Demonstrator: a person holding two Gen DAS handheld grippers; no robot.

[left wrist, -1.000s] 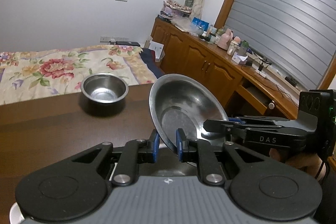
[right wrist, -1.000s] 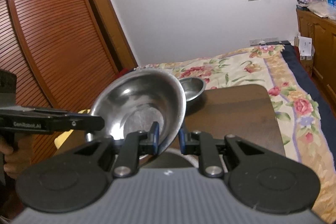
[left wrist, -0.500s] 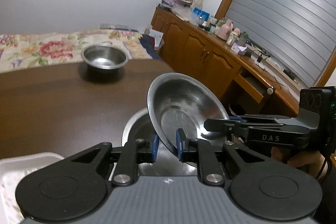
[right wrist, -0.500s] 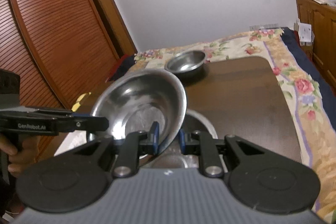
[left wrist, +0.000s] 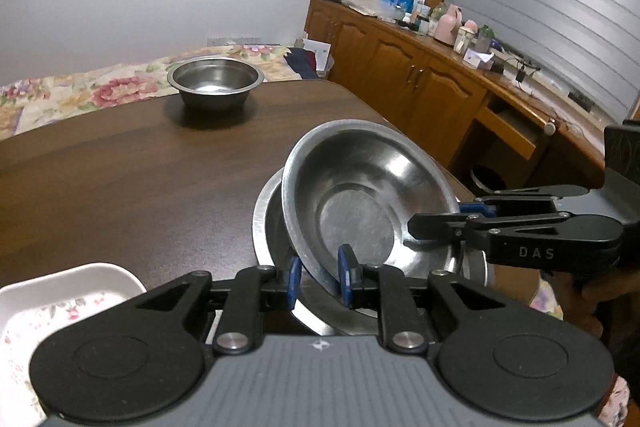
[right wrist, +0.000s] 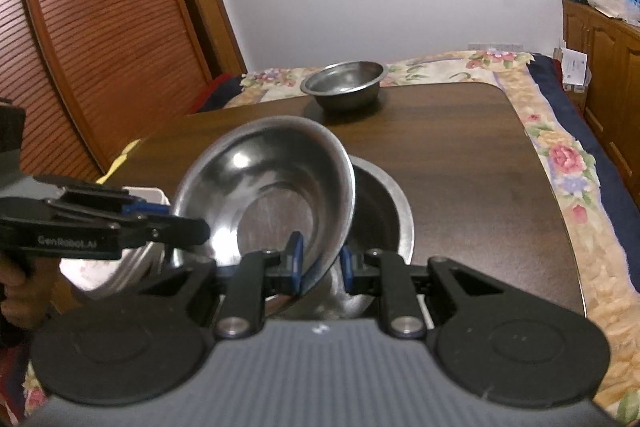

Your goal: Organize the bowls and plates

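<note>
Both grippers pinch the rim of one shallow steel plate (left wrist: 360,203), which also shows in the right wrist view (right wrist: 264,195). My left gripper (left wrist: 318,281) is shut on its near rim. My right gripper (right wrist: 320,265) is shut on the opposite rim and appears from the right in the left wrist view (left wrist: 472,219). The plate hangs tilted just over a second steel plate (left wrist: 266,223) lying on the brown table (left wrist: 120,179). A deeper steel bowl (left wrist: 215,83) stands at the table's far edge, also in the right wrist view (right wrist: 344,83).
A white floral plate (left wrist: 60,303) lies at the table's near left, also in the right wrist view (right wrist: 104,267). A flowered bed (right wrist: 560,163) lies beyond and beside the table. A wooden cabinet (left wrist: 420,79) with clutter runs along the right wall.
Both grippers have lowered the held plate toward the table. It now sits close over the lower plate, and the white floral plate has come into view.
</note>
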